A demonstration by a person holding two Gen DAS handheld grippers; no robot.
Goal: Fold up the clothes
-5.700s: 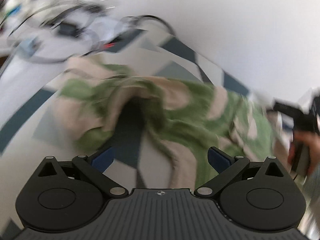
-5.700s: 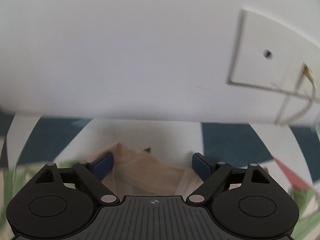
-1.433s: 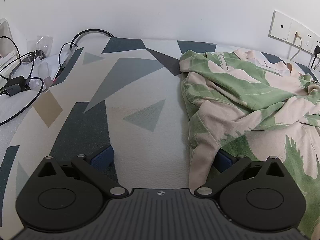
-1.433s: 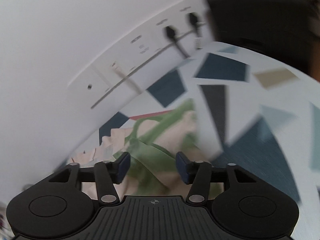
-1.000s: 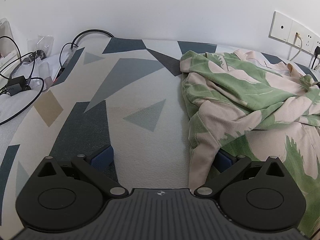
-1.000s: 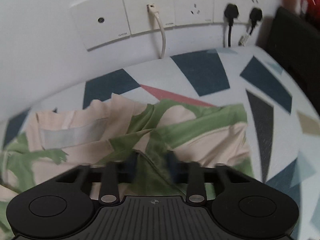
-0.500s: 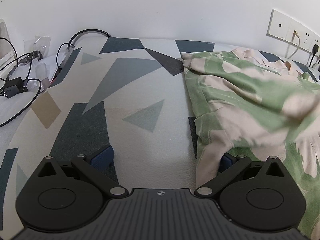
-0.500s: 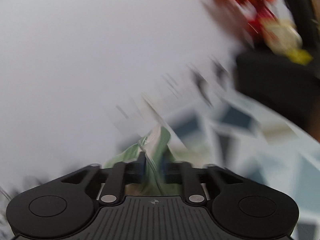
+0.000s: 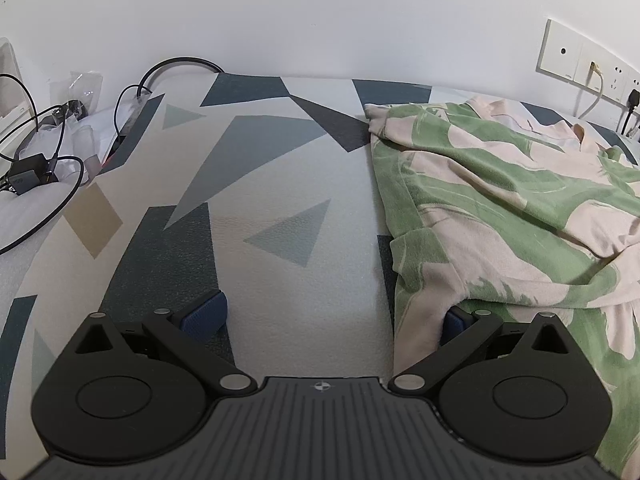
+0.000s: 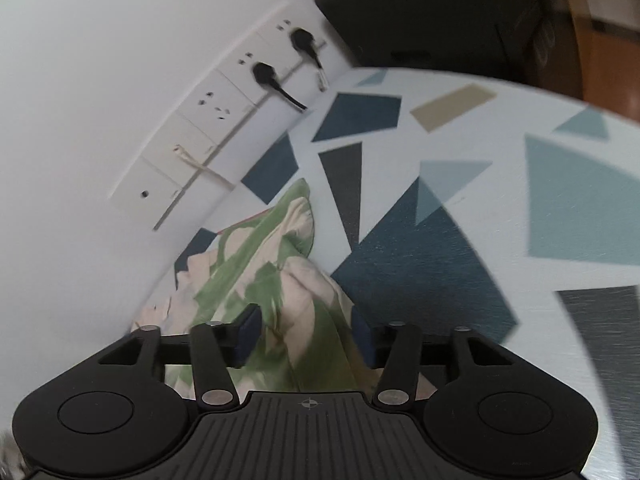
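A green and cream leaf-print garment (image 9: 504,208) lies crumpled on the right half of the patterned table cover (image 9: 280,184). My left gripper (image 9: 328,320) rests low at the garment's left edge, open wide; the cloth hem drapes over its right fingertip (image 9: 454,322) and nothing is pinched. In the right wrist view, a bunched fold of the garment (image 10: 296,288) runs between the fingers of my right gripper (image 10: 304,334). Its jaws stand apart, with the cloth loose between them. The view there is tilted.
Black cables and a power adapter (image 9: 28,176) lie with plastic bags at the far left. Wall sockets (image 9: 588,68) with plugs sit behind the garment, seen too as sockets (image 10: 240,92) in the right wrist view. A dark box (image 10: 440,12) stands at the table's far end.
My right gripper shut on a fold of the garment, swung it to the right, and its fingers have now spread apart. The garment's upper layer shifted and flattened. My left gripper stayed put.
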